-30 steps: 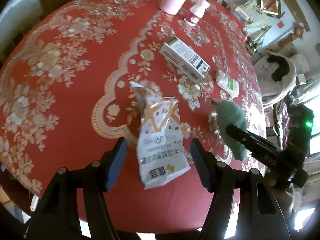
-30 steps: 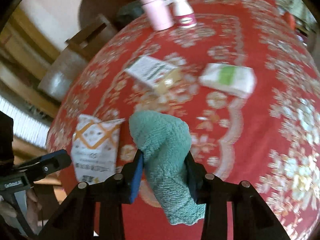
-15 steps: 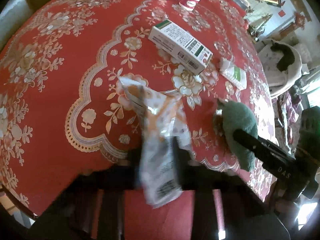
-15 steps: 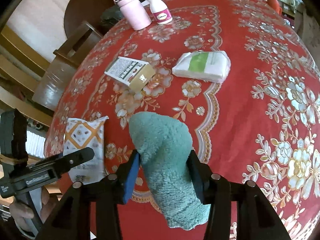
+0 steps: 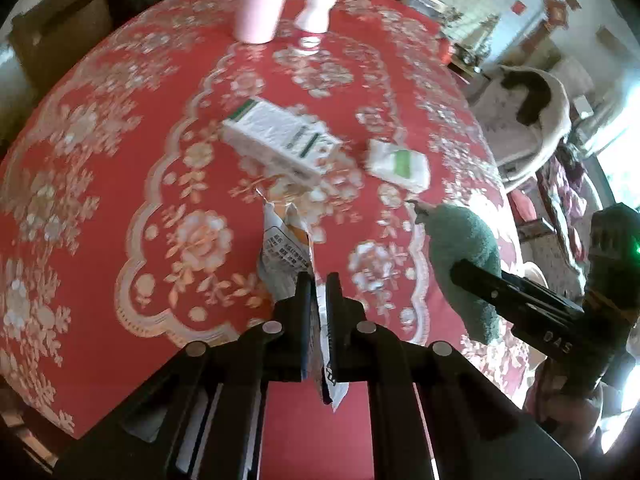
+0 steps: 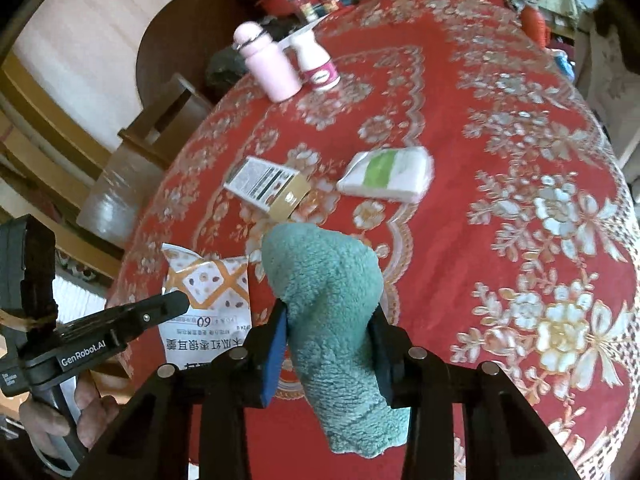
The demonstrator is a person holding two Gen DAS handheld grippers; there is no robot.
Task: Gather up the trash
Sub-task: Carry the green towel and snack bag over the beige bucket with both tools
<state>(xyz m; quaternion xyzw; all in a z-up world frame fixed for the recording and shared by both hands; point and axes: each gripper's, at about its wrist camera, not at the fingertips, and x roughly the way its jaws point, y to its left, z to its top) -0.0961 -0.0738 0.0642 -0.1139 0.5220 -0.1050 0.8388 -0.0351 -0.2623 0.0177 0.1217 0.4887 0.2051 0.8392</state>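
My left gripper [image 5: 318, 280] is shut on a white and orange snack packet [image 5: 286, 248], pinched edge-on and lifted off the red tablecloth; the packet [image 6: 208, 300] hangs flat in the right wrist view with the left gripper [image 6: 176, 304] on it. My right gripper [image 6: 328, 316] is shut on a green towel [image 6: 324, 280], held above the table to the right of the packet; the towel [image 5: 464, 248] also shows in the left wrist view. A white and green carton [image 5: 280, 138] and a small tissue pack [image 5: 400, 164] lie further in.
A pink bottle [image 5: 260, 8] and a white bottle [image 5: 316, 12] stand at the far side of the round table [image 5: 100, 152]. A wooden chair [image 6: 160, 120] stands beside the table at the left. Jars and clutter [image 6: 316, 0] sit at the far edge.
My left gripper has closed on the snack packet, which has turned from flat to edge-on and lifted. The right gripper has stayed shut on the towel, drawing back a little.
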